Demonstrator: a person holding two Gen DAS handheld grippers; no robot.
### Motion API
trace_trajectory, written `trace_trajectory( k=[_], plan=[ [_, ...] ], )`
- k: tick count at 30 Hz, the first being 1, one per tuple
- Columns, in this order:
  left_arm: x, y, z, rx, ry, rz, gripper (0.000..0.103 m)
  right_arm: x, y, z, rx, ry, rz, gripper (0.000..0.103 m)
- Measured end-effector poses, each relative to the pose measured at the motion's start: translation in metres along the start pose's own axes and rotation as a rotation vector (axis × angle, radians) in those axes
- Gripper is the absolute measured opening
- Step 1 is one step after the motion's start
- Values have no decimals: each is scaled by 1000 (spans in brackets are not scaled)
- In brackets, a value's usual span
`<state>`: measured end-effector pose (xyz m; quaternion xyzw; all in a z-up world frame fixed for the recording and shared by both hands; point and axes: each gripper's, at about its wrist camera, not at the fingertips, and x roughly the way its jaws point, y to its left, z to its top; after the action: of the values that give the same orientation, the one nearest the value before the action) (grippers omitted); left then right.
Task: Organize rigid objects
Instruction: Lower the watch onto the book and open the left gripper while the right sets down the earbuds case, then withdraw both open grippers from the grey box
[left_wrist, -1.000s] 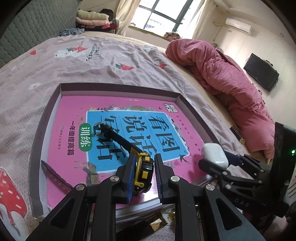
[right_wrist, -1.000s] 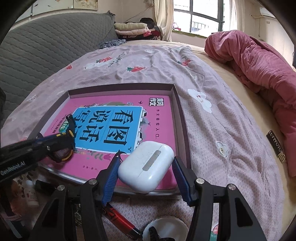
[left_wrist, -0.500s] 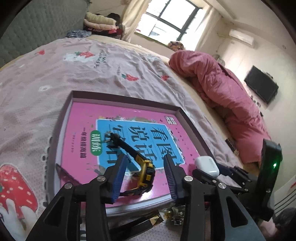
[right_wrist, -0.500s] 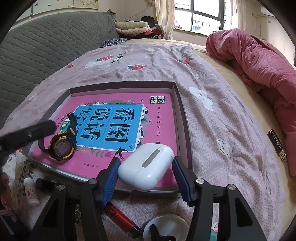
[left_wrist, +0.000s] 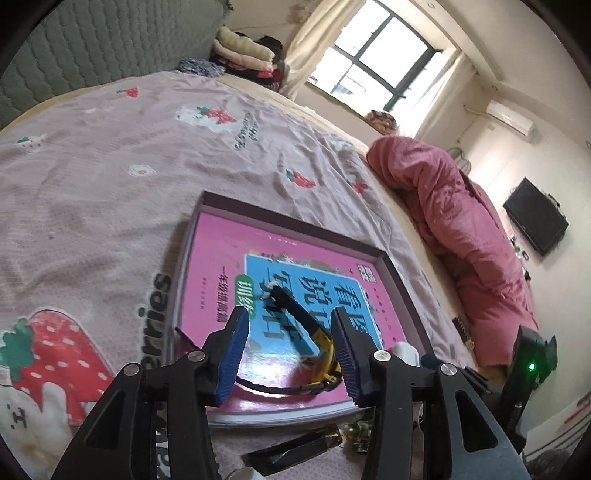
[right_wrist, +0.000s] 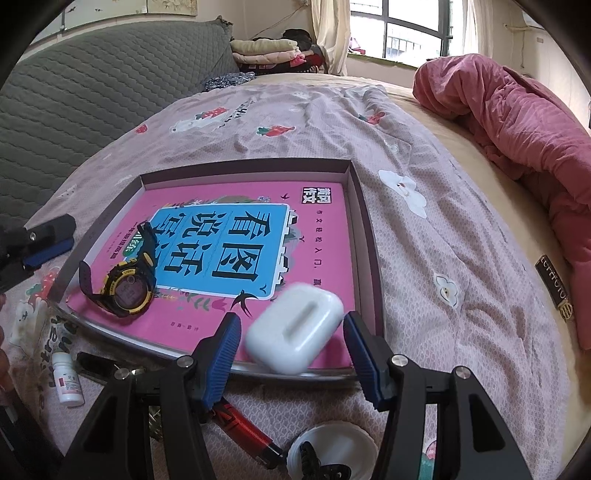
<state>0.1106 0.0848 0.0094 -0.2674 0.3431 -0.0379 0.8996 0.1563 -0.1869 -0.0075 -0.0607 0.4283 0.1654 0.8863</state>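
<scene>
Your left gripper (left_wrist: 290, 345) has its jaws opening, and nothing is pressed between them: the watch (right_wrist: 125, 282) lies free on the pink book (right_wrist: 317, 236), near the book's near left corner, with its strap reaching up toward the blue title panel. In the left wrist view the watch sits just beyond the pads, nearer the right one.

Your right gripper (right_wrist: 291, 354) stands wide, with the white case (right_wrist: 295, 326) between its pads at the book's near right corner. The case looks blurred, and there is a gap on each side of it, so the pads do not press on it.

The book lies in a shallow box (right_wrist: 364, 221) on the bed (right_wrist: 443, 258). A small bottle (right_wrist: 66, 378) and a red lighter (right_wrist: 243, 428) lie on the bed by the box's near edge.
</scene>
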Motion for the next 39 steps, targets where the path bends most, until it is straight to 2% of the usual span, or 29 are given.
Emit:
trace_trajectory(
  k=[10, 13, 27, 39],
  plan=[
    [-6, -7, -7, 30, 13, 14, 49, -8, -4, 0, 27, -12, 33, 58],
    [-7, -12, -11, 53, 20, 23, 57, -12, -7, 2, 32, -31, 38, 58],
    [-15, -22, -21, 100, 31, 65, 58, -38, -23, 7, 73, -135, 66, 58],
    [-28, -22, -28, 99, 45, 102, 59, -62, -36, 0, 90, -201, 42, 58]
  ],
)
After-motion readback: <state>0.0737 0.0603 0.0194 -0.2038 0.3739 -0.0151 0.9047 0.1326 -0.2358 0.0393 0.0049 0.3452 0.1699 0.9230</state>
